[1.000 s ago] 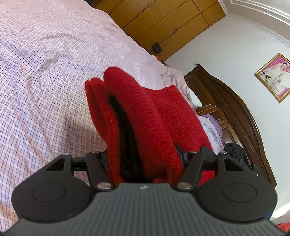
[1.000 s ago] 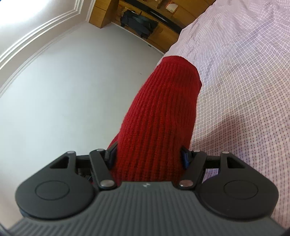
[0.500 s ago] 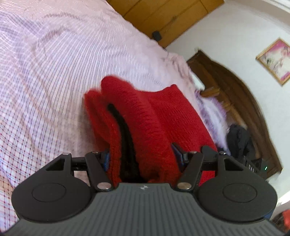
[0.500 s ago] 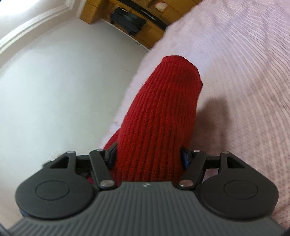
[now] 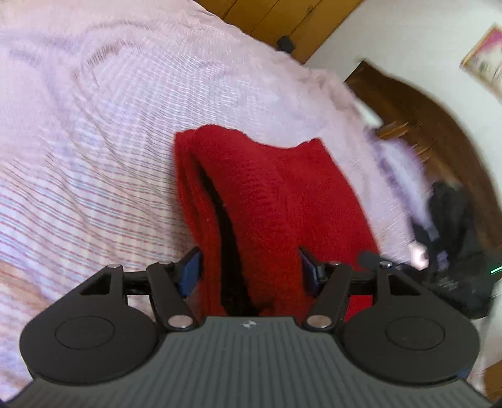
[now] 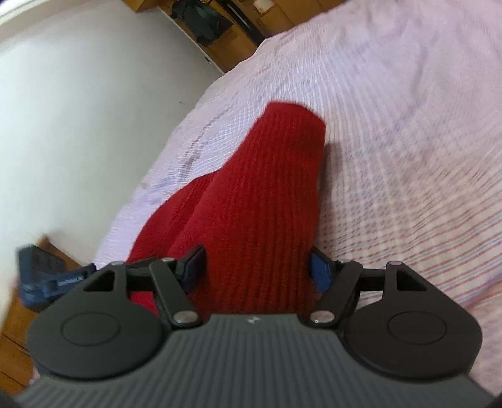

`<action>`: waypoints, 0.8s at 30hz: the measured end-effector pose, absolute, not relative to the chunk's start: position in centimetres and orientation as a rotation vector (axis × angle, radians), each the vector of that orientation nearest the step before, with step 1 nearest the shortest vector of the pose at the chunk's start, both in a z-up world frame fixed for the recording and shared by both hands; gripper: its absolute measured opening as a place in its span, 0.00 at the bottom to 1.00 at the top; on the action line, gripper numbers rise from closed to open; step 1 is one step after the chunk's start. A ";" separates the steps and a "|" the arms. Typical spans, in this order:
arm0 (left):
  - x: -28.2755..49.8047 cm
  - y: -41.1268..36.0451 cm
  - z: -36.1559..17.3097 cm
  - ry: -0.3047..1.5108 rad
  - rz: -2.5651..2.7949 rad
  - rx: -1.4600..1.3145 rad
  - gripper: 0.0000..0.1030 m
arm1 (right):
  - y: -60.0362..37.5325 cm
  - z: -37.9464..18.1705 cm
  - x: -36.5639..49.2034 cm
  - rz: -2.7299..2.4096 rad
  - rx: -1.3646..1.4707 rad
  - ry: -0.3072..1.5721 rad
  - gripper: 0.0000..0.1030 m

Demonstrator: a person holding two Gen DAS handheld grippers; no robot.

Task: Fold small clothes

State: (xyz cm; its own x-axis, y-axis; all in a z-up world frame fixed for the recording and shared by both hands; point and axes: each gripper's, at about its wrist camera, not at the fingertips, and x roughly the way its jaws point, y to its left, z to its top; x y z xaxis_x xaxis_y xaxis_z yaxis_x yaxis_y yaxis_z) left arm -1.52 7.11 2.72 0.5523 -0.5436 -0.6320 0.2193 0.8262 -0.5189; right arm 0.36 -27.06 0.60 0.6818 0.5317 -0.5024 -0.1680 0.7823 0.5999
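Observation:
A red knit garment (image 5: 276, 201) hangs doubled from my left gripper (image 5: 251, 266), which is shut on its edge; a dark slit shows between its layers. My right gripper (image 6: 257, 266) is shut on another part of the same red knit garment (image 6: 260, 201), whose ribbed fabric drapes down toward the bed (image 6: 408, 125). The fingertips are buried in the knit in both views. The garment hangs just above the pink checked sheet (image 5: 94, 141), its lower end close to it.
A dark wooden headboard (image 5: 439, 131) and purple bedding (image 5: 398, 169) lie to the right in the left wrist view, with a black object (image 5: 451, 226) beside them. A white wall (image 6: 78, 110) and wooden floor (image 6: 18, 329) border the bed's left edge. Wooden wardrobes (image 5: 282, 18) stand behind.
Both grippers have tilted and dropped toward the bed with the garment, so more sheet fills each view. The grip on the knit is unchanged. The frames are motion-blurred now.

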 end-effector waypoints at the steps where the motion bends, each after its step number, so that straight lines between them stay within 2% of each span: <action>1: -1.9 6.8 3.1 0.884 -0.438 -0.372 0.66 | -27.1 1.5 -0.3 0.396 0.518 0.709 0.66; 2: -2.2 6.6 3.4 0.886 -0.413 -0.343 0.66 | -27.0 2.4 -1.2 0.378 0.480 0.693 0.64; 4: -2.4 5.9 4.0 0.876 -0.368 -0.283 0.67 | -26.7 3.4 -2.3 0.341 0.421 0.684 0.45; 6: -2.9 4.8 4.3 0.856 -0.338 -0.195 0.67 | -26.3 3.3 -2.9 0.343 0.402 0.702 0.36; 9: -2.8 3.7 3.3 0.845 -0.306 -0.107 0.70 | -25.0 2.0 -2.6 0.314 0.326 0.722 0.36; 13: -1.8 4.1 2.1 0.849 -0.308 -0.173 0.74 | -24.5 0.6 -2.6 0.275 0.242 0.684 0.37; 22: -4.5 3.2 4.8 0.780 -0.267 -0.141 0.74 | -24.3 3.9 -4.8 0.268 0.276 0.643 0.39; 24: -5.7 3.1 5.8 0.758 -0.255 -0.128 0.74 | -24.2 5.1 -6.1 0.275 0.264 0.627 0.51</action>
